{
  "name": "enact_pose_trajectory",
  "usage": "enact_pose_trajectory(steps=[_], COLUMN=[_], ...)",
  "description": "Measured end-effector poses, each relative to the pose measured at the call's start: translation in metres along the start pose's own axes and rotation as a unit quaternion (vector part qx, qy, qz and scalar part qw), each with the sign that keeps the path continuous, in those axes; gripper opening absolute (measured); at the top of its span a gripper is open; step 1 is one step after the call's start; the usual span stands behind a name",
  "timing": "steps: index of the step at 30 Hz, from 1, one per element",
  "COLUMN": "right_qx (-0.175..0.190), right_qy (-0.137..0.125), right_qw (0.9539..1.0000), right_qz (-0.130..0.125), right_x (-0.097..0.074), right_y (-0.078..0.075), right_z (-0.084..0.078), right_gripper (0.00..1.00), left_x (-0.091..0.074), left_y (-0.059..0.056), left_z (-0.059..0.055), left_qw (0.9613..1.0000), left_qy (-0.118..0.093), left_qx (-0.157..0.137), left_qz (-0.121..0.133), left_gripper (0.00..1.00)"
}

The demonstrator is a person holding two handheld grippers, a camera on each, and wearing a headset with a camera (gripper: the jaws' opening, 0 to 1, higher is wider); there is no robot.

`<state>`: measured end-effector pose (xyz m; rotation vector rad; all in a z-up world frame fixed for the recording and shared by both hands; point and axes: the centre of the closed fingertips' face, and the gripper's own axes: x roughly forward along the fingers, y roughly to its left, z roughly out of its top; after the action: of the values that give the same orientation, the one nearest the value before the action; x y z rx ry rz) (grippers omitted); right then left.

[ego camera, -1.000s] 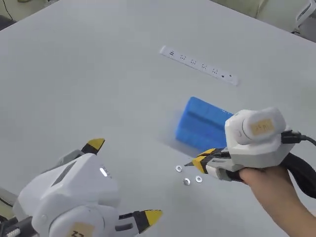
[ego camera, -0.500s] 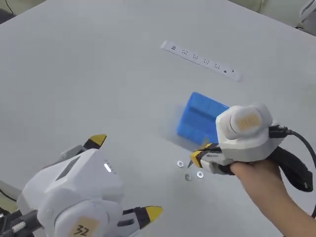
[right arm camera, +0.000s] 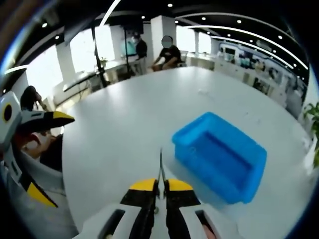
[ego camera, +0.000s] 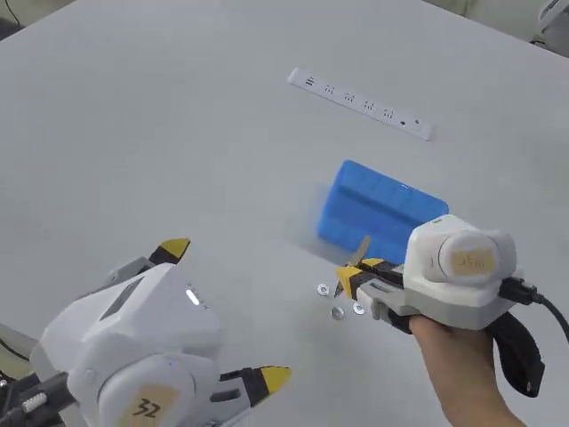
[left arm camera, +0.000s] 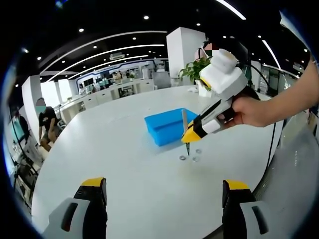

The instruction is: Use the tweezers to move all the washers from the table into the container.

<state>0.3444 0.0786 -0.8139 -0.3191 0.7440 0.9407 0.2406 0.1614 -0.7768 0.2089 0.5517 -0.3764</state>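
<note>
A wide grey table point(ego camera: 178, 133) is seen, and a blue container point(ego camera: 382, 213) is set on it, well in from the far edge. A white power strip point(ego camera: 360, 105) is laid between the container and that far edge, apart from both. Three small washers point(ego camera: 337, 312) are left on the table just beside the container's near side, close to each other. The right gripper point(ego camera: 356, 276) is held by a hand point(ego camera: 453, 356) right over them, and its jaws are pressed together on the thin tweezers point(ego camera: 363, 249), which stick out past the yellow tips. In the left gripper view the tweezers point(left arm camera: 185, 130) are pointed down at the washers point(left arm camera: 183, 158), but it cannot be told if a washer is touched, maybe not. The near right corner of the container is covered by the right gripper in the head view. The left gripper point(ego camera: 224, 313) is held low on the left, well apart from the washers, with its jaws spread wide and nothing between them; part of it is cut off at the bottom of the picture. In the right gripper view the container point(right arm camera: 219, 157) is seen hollow inside, and what lies in it is too blurred to make out. People at other tables are seen far behind.
</note>
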Motion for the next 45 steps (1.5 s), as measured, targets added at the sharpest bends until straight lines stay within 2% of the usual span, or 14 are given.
enact_pose_trajectory(steps=[5, 11, 16, 27, 33, 45], right_qx=[-0.004, -0.001, 0.011, 0.000, -0.018, -0.018], right_qy=[-0.012, -0.022, -0.031, -0.031, -0.029, -0.022], right_qw=[0.9999, 0.9998, 0.9995, 0.9995, 0.9994, 0.9996], right_qz=[-0.003, 0.001, 0.002, -0.001, -0.002, -0.005], right_x=[-0.001, 0.006, 0.008, 0.015, 0.012, 0.007], right_y=[-0.001, 0.004, 0.004, 0.005, 0.007, 0.006], right_z=[0.006, 0.010, 0.013, 0.011, 0.009, 0.004], right_gripper=[0.03, 0.03, 0.03, 0.03, 0.03, 0.03], left_x=[0.000, 0.000, 0.000, 0.001, 0.001, 0.002], left_y=[0.000, -0.001, -0.001, -0.002, -0.002, -0.002], left_z=[0.000, 0.000, 0.000, -0.002, -0.002, -0.004], left_qw=[1.0000, 1.0000, 1.0000, 1.0000, 1.0000, 0.9999], left_qy=[0.000, 0.001, 0.003, 0.007, 0.007, 0.010], left_qx=[0.002, 0.002, 0.002, 0.002, 0.003, 0.006], left_qz=[0.002, 0.000, -0.002, -0.004, -0.005, -0.004], left_gripper=[0.99, 0.99, 0.99, 0.99, 0.99, 0.99])
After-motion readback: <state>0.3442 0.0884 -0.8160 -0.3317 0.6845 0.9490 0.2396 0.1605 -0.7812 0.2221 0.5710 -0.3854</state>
